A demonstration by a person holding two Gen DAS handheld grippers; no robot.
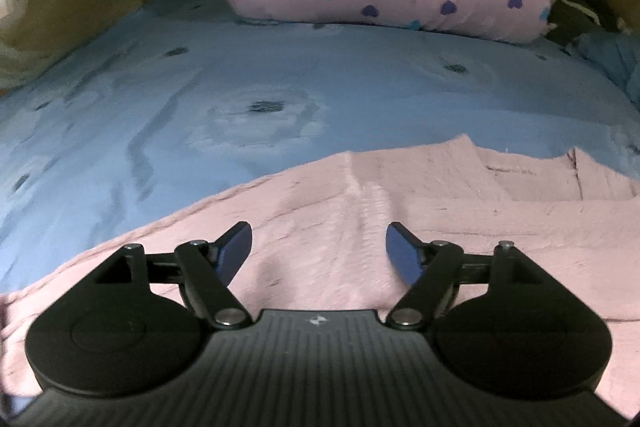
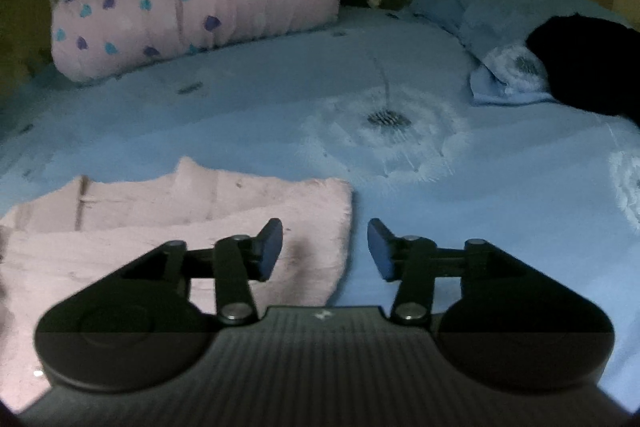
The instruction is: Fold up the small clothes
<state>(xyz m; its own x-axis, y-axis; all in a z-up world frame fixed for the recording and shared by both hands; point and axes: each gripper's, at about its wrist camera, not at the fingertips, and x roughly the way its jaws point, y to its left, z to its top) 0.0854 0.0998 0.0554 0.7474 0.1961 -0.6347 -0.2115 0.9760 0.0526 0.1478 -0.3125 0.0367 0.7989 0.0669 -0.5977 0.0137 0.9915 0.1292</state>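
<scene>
Here a pale pink garment (image 1: 400,211) lies flat on the bed's blue bedspread (image 1: 200,87), near the front edge of both views. The left hand-held gripper (image 1: 319,253) hangs over the middle of the garment with its jaws spread apart; nothing sits between them. The right hand-held gripper (image 2: 325,249) is over the garment's right edge (image 2: 340,227), its left finger above the pink cloth and its right finger above the bare bedspread, jaws parted and empty. Farther back, a rolled pink blanket with blue and purple hearts (image 2: 192,3) rests on the bed. A dark bundle of clothing (image 2: 588,71) lies at the right, beside a blue pillow (image 2: 480,11).
</scene>
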